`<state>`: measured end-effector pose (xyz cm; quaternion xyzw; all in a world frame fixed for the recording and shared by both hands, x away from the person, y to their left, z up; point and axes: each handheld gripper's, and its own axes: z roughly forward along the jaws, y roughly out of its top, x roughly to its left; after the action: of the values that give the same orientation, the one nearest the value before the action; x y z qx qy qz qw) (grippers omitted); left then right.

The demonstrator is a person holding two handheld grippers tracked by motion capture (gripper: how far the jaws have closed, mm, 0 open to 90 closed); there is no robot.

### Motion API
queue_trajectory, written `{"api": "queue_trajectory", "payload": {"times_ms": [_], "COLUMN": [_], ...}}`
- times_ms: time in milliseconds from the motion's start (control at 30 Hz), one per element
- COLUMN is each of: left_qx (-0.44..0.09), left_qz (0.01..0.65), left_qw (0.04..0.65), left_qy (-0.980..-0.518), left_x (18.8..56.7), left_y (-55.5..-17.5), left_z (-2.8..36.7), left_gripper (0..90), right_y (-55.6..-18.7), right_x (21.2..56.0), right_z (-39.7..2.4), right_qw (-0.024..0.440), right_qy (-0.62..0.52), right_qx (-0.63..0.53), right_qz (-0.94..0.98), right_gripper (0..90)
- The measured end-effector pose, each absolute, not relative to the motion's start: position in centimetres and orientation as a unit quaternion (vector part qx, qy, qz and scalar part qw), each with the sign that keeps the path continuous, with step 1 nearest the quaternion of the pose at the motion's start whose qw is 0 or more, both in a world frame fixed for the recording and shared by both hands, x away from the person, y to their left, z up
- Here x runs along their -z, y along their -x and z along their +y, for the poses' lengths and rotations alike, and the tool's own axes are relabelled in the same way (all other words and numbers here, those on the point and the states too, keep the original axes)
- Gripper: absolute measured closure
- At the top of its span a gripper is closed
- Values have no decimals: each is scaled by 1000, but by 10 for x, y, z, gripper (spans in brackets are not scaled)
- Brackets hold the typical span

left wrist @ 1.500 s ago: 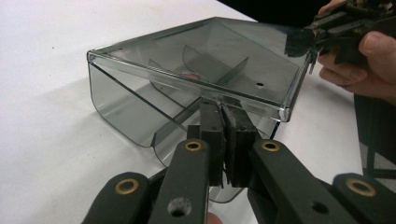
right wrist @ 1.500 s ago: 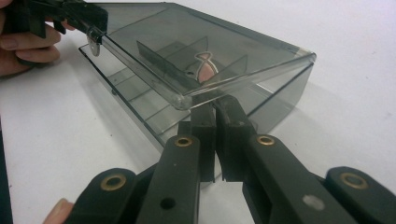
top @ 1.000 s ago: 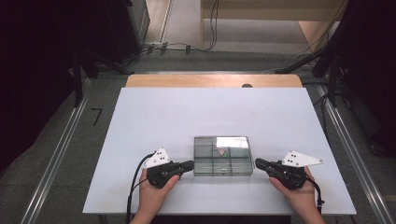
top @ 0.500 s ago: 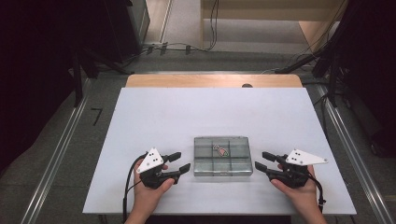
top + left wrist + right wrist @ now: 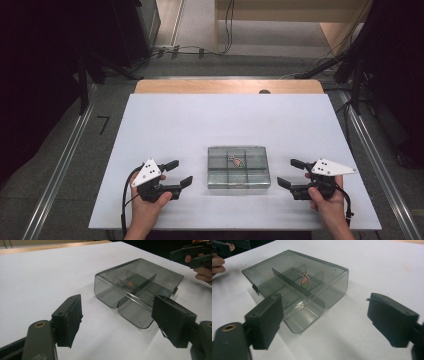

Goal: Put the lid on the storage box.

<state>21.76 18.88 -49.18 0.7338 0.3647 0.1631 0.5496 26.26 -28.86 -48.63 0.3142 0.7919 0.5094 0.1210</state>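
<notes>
- The see-through grey plastic box with little compartments (image 5: 238,167) is set flat on the white surface (image 5: 200,125), near the front edge and between the two hand-held grippers.
- A small orange and green carrot-shaped piece (image 5: 236,161) is seen inside one of the back middle compartments of the box.
- The left hand-held gripper (image 5: 179,173) has just been opened; its jaws are spread wide and nothing is held between them. It is kept a little way from the left side of the box.
- The right hand-held gripper (image 5: 291,173) has just been opened too. Its jaws are wide apart and empty, and it is kept just off the right side of the box.
- The box could be pushed across the smooth surface if it is bumped by one jaw before it is pinched from both sides.
- The box could be tipped if it is gripped only at one corner, and then the carrot piece might be shaken into another compartment or spilled out.
- The thin, shiny walls could slip out of the black pads (image 5: 68,320) if they are squeezed too lightly.
- The thin walls might be bent or cracked if they are squeezed too hard.
- The box could be twisted if one side is lifted before the other.
</notes>
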Motion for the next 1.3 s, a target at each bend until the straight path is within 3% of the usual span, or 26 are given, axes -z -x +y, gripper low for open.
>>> {"api": "queue_trajectory", "payload": {"times_ms": [367,1300], "left_qx": [-175,-203], "left_qz": [377,400], "left_qw": [550,530], "left_qy": [-724,-720], "left_x": [492,499], "left_y": [-216,-220], "left_z": [215,248], "left_gripper": [61,0], "right_y": [-267,-274], "right_x": [488,493], "right_z": [-310,-363], "right_qw": [130,150], "right_qy": [-335,-375], "right_qx": [-514,-507], "right_qz": [779,761], "right_gripper": [86,84]}}
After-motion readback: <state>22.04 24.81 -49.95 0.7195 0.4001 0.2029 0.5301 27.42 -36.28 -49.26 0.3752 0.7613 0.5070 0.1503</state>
